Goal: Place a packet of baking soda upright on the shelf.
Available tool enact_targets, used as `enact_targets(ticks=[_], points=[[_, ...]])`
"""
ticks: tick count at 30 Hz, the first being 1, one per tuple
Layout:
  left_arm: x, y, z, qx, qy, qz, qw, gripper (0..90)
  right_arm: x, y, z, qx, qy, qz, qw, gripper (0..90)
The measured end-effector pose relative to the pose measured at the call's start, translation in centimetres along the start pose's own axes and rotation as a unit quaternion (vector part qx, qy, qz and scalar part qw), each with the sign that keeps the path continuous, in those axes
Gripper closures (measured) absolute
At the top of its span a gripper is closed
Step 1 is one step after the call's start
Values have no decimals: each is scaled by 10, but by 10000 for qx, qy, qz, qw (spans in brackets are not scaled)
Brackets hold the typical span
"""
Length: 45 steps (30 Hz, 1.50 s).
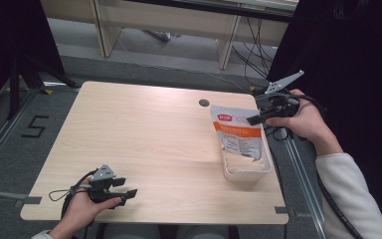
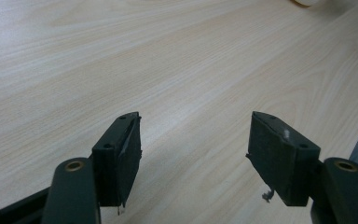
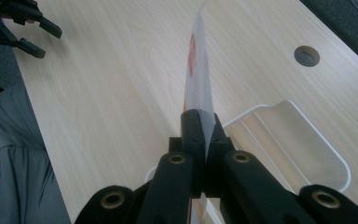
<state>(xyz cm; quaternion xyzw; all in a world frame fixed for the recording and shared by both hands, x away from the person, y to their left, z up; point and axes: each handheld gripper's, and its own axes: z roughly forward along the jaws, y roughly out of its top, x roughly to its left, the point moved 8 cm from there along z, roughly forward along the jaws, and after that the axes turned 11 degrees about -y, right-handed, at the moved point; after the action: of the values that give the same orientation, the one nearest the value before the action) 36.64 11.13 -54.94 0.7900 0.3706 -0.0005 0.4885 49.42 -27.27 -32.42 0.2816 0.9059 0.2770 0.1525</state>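
Right now the right claw [image 3: 199, 122] is clenched on the top edge of the orange-and-white pouch [image 1: 237, 133], which stands partly in the clear tray [image 1: 264, 172] — lower end inside, not yet lying flat, so I'd judge it midway. The left claw [image 2: 195, 156] is released, holding nothing, well apart from the tray over the surface [image 1: 144, 139]. Count — one pouch, one tray, two claws.

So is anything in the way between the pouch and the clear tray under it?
Nothing visible. The right gripper holds the pouch by its edge, its lower end already in the tray.
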Motion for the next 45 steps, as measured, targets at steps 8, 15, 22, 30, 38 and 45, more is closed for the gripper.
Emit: enact_targets(ticks=[8,15,22,30,38,45], points=[[0,0,0,-24,-2,-30,10000,338,-3,-3,-8,0,-12,-53,10000,900],[0,0,1,-20,-5,-9,10000,338,-2,-3,-16,-115,18,-60,9999,900],[0,0,0,-21,-7,-6,10000,338,-1,-6,-20,-150,54,-196,9997,900],[0,0,1,-24,-15,-14,10000,338,3,-13,-18,-6,218,-154,9996,900],[0,0,1,-24,-9,-14,10000,338,3,-16,-14,78,261,-166,9995,900],[0,0,1,-25,-12,-28,10000,338,-2,-15,-8,82,218,-215,9995,900]])
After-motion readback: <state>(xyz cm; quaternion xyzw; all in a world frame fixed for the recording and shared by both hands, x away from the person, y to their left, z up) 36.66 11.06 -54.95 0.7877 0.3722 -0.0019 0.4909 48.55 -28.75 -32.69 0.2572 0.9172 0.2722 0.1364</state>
